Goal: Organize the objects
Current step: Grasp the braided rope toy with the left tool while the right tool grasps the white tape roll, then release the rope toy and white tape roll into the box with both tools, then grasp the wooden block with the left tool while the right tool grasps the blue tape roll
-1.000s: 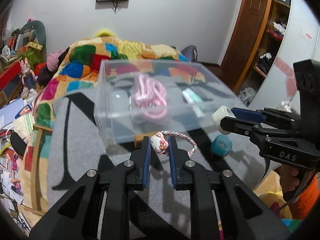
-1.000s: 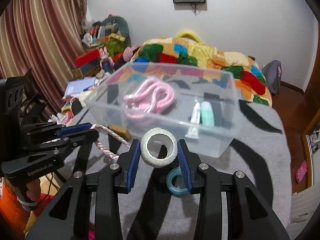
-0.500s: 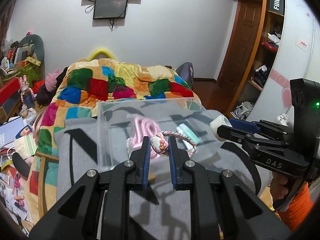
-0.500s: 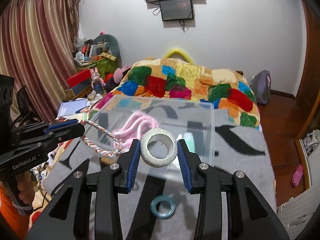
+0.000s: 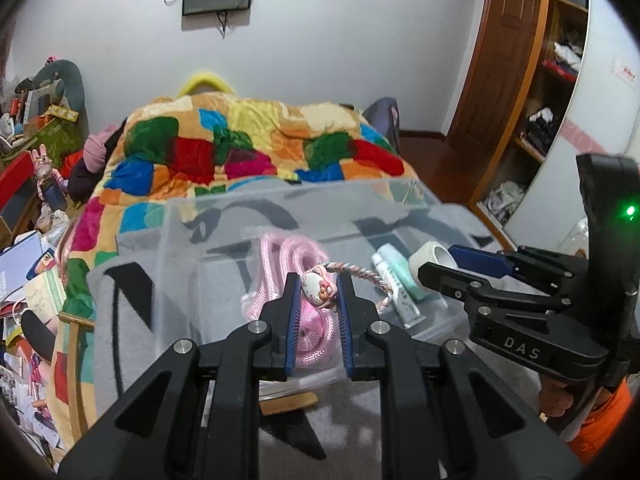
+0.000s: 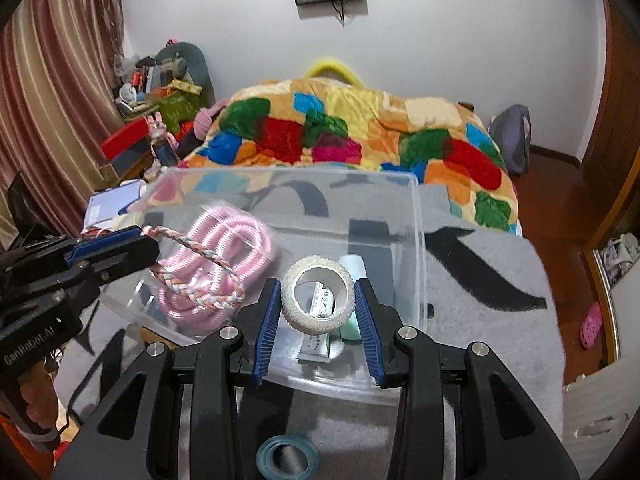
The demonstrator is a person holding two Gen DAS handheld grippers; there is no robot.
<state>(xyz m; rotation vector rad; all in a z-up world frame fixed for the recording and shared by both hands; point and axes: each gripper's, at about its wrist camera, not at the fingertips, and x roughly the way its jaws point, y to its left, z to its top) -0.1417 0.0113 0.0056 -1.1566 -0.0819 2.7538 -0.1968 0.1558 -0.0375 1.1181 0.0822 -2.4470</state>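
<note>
A clear plastic bin (image 5: 280, 204) (image 6: 416, 216) stands on the grey blanket. In it lie a coiled pink rope (image 5: 296, 252) (image 6: 224, 232) and a mint tube (image 5: 394, 280) (image 6: 352, 324). My left gripper (image 5: 318, 300) is shut on a small cat charm (image 5: 318, 288) with a braided cord (image 5: 360, 270) (image 6: 200, 276), held over the bin above the pink rope. My right gripper (image 6: 318, 304) is shut on a white tape roll (image 6: 318, 294) (image 5: 430, 256), held over the bin's near right part above the tube.
A teal tape ring (image 6: 288, 458) lies on the blanket in front of the bin. A wooden piece (image 5: 288, 402) lies by the bin's near wall. A patchwork quilt (image 5: 248, 148) covers the bed behind. Clutter fills the left side; a doorway and shelves (image 5: 560, 80) are at the right.
Both grippers have moved forward and tilted down, so each held object now hangs over the bin's inside. The bin looks nearer and larger in both views.
</note>
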